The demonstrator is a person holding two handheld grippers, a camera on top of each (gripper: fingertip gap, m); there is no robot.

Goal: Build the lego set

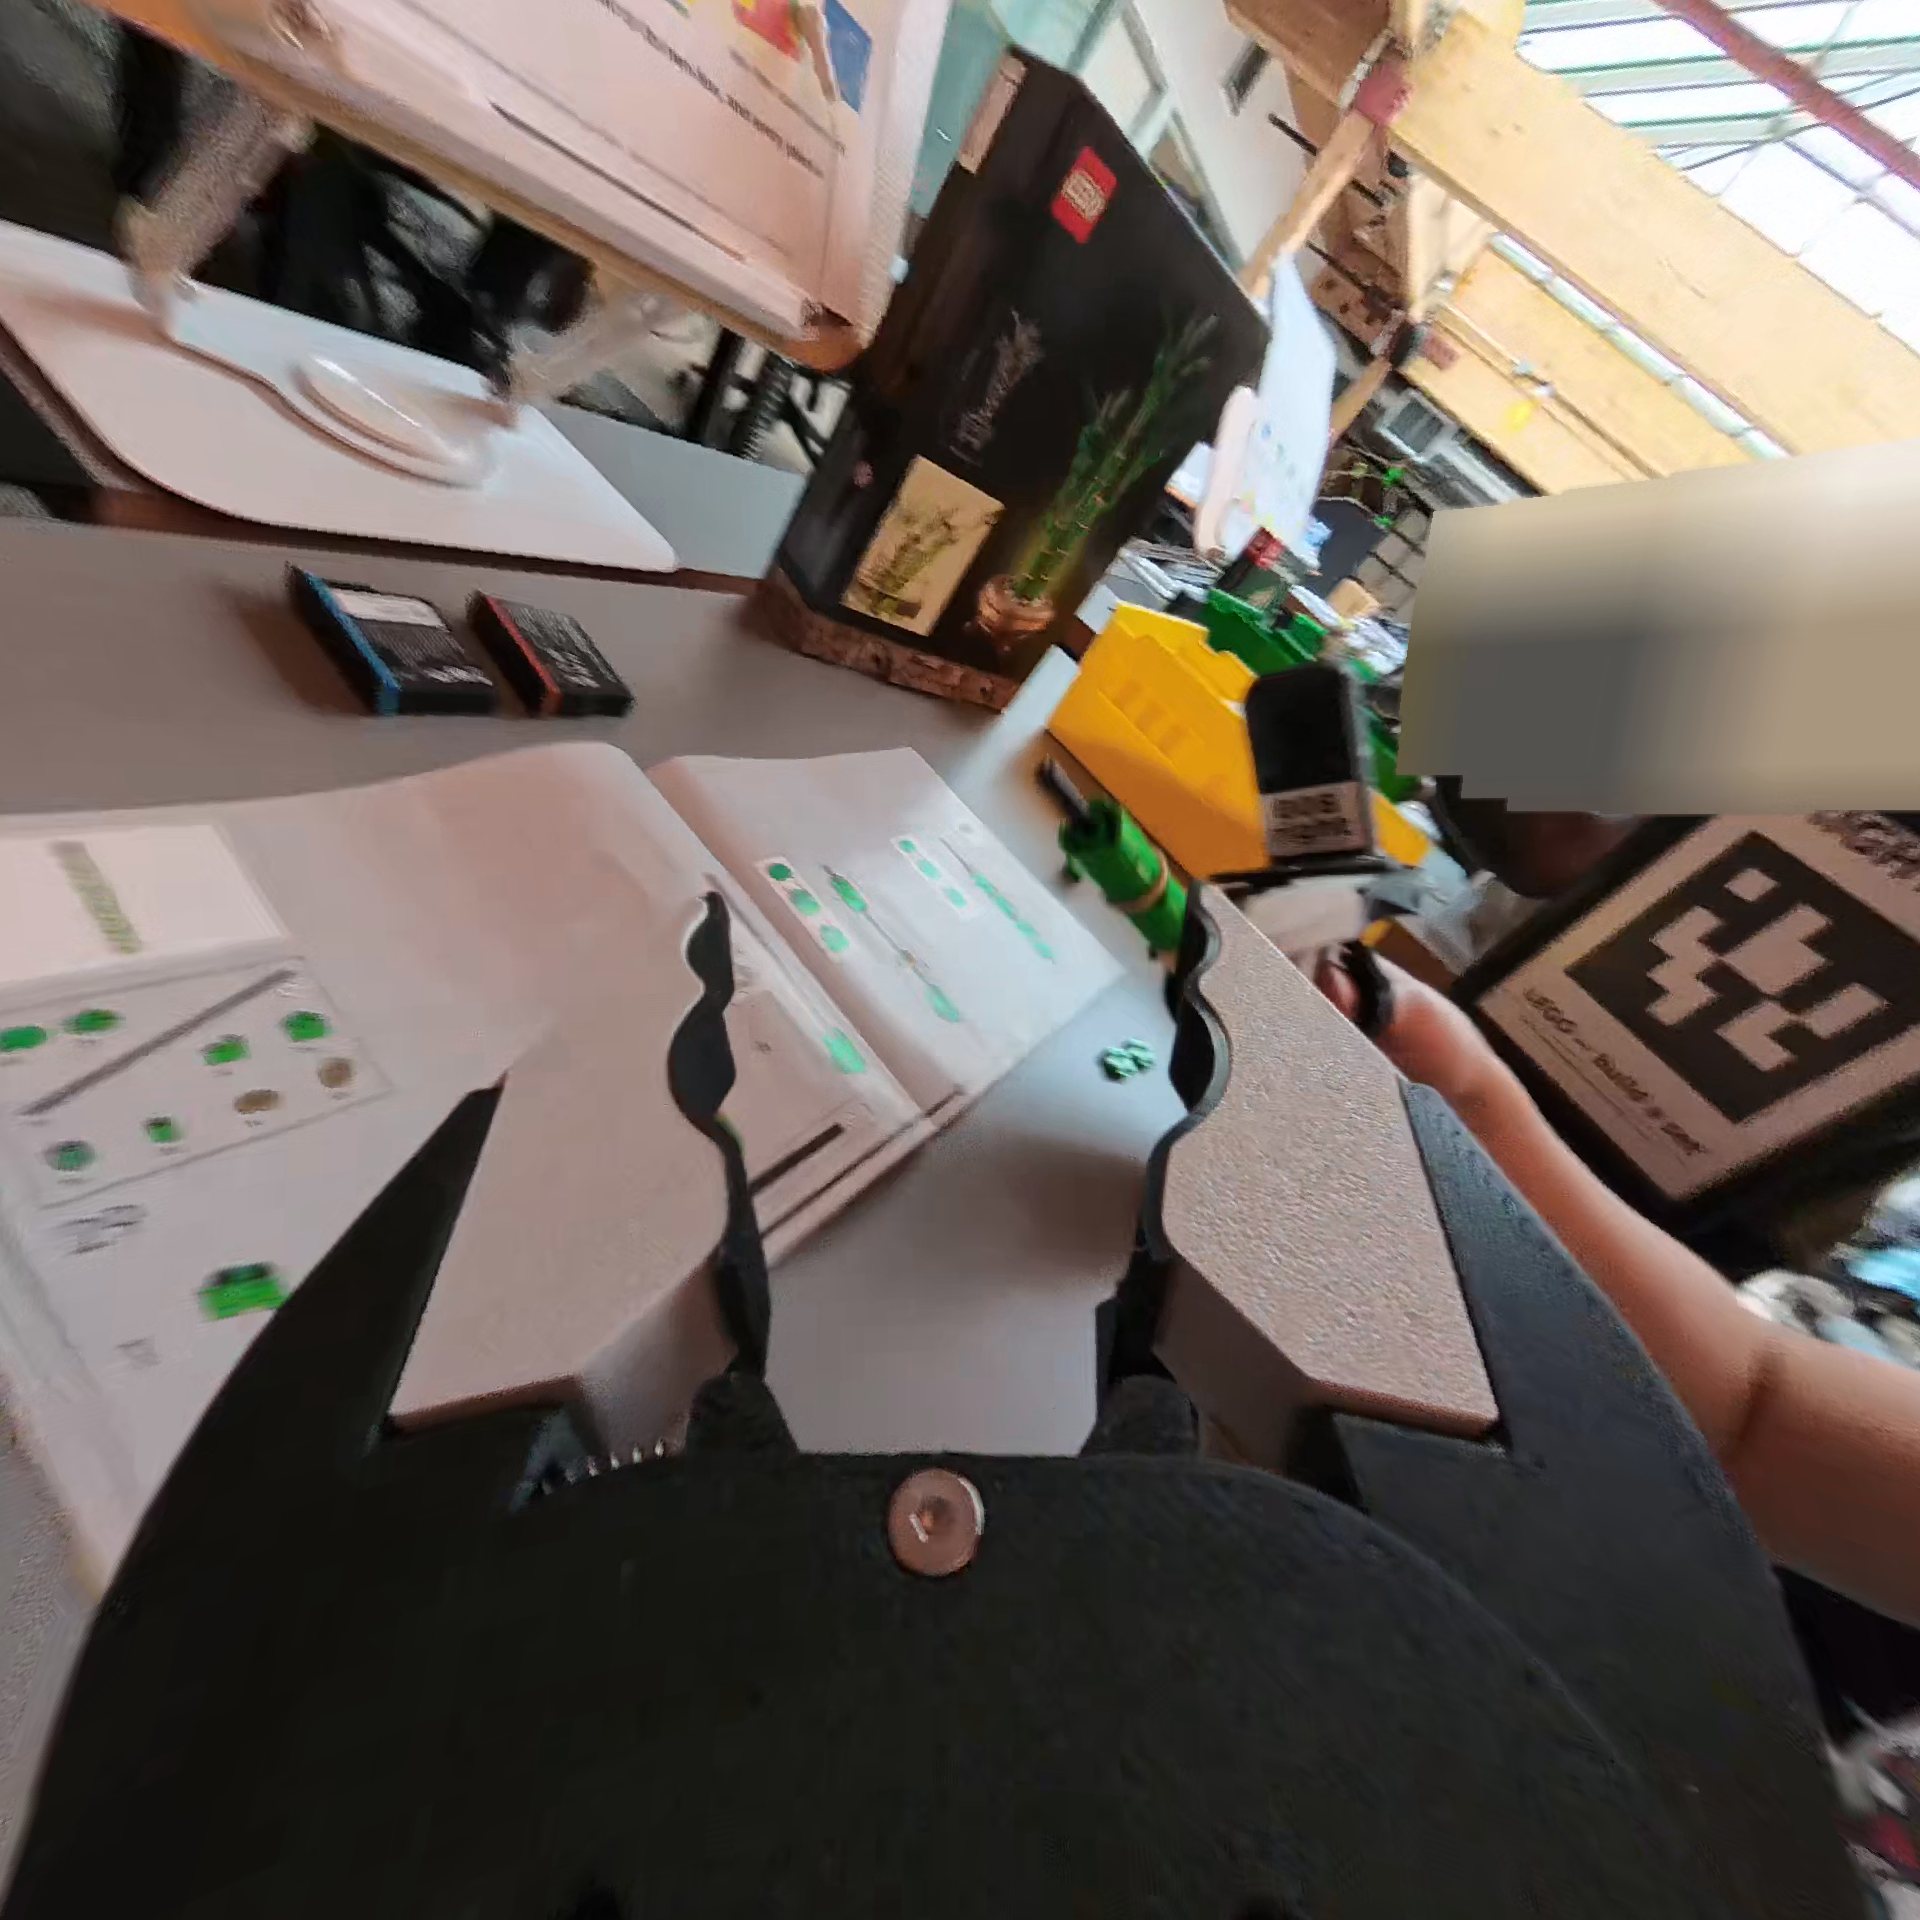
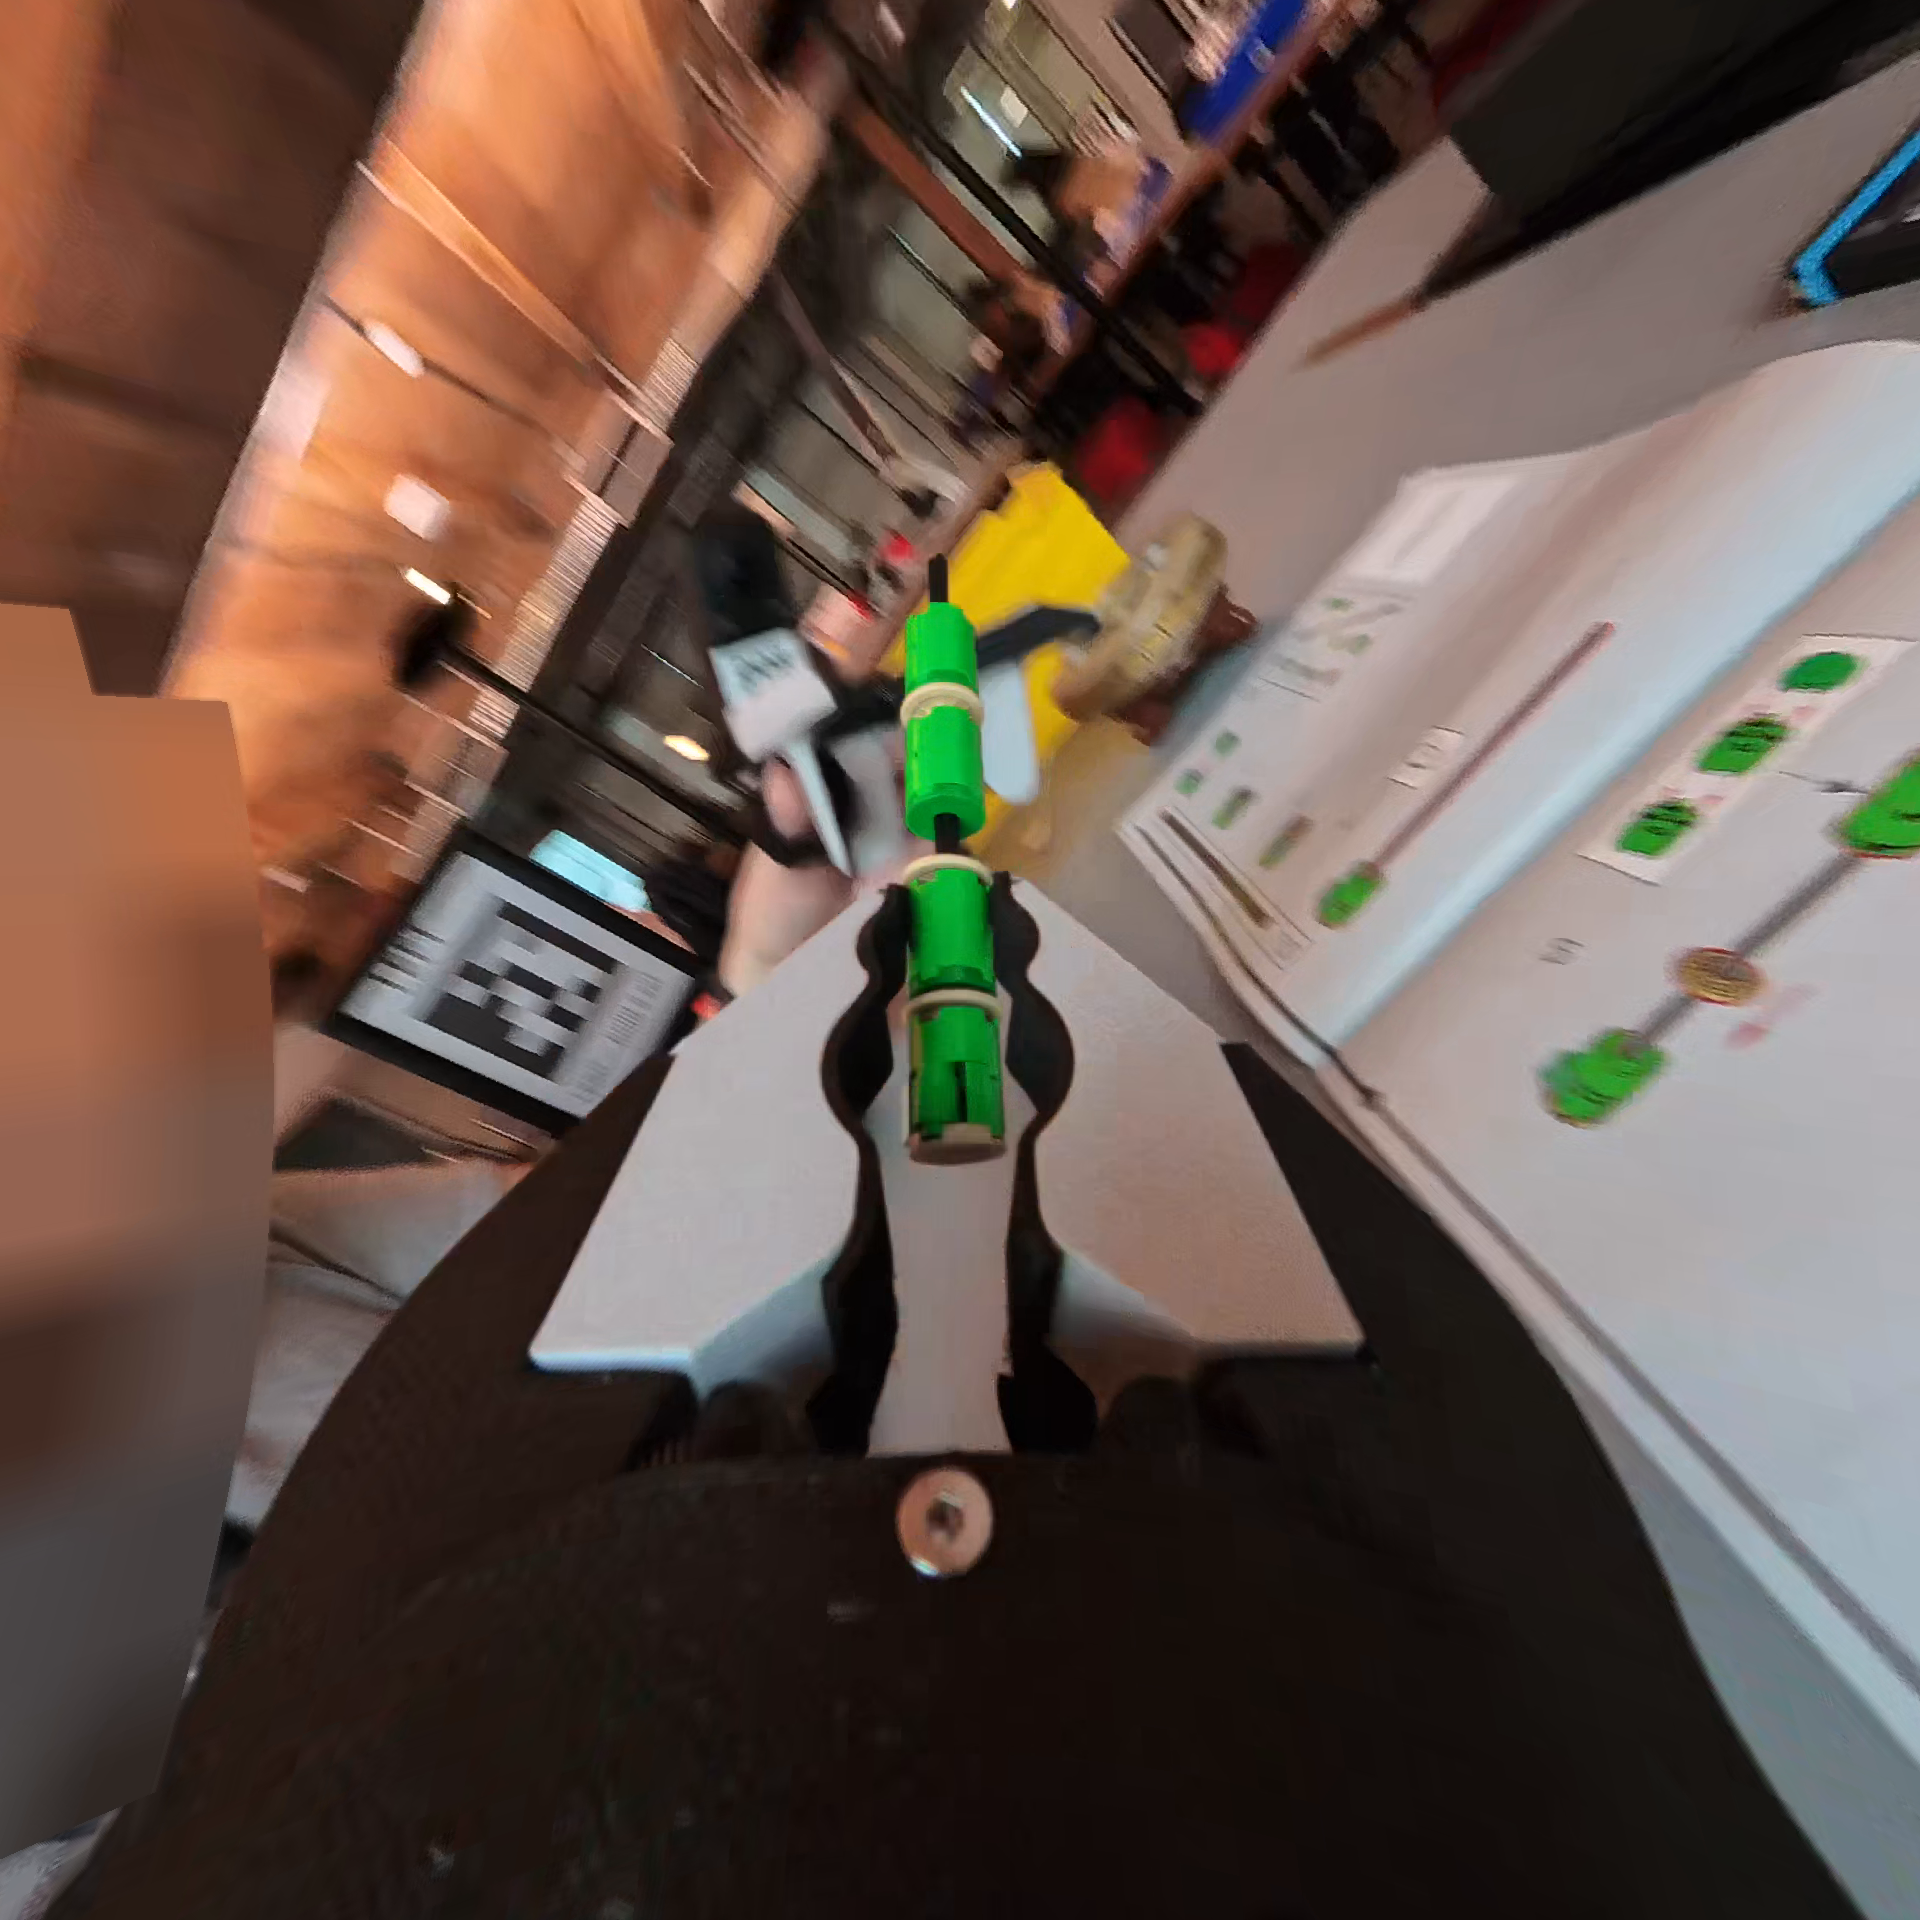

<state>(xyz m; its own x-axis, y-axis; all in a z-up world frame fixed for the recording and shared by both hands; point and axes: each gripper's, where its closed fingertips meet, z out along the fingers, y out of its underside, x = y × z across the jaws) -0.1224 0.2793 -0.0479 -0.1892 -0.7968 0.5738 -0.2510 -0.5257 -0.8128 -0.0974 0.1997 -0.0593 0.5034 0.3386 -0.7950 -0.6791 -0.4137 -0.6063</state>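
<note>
My right gripper [image 2: 945, 940] is shut on a green bamboo stalk [image 2: 940, 769], made of green cylinders and cream rings on a black axle, pointing away from me. The same stalk [image 1: 1117, 868] shows in the left wrist view, held above the table past my right finger. My left gripper [image 1: 951, 977] is open and empty above the open instruction booklet [image 1: 520, 997]. A small pale green piece [image 1: 1127, 1058] lies on the grey table [image 1: 935, 1299] between my fingers. The left gripper [image 2: 831, 758] appears blurred in the right wrist view, beyond the stalk.
The black set box [image 1: 1029, 416] stands at the back. Two small black packs [image 1: 457, 649] lie left of it. A yellow bin [image 1: 1153, 727] with green parts sits at the right. A fiducial marker board [image 1: 1714, 997] and a person's forearm [image 1: 1538, 1195] are on the right. A tan pot base [image 2: 1153, 623] stands near the booklet [image 2: 1558, 831].
</note>
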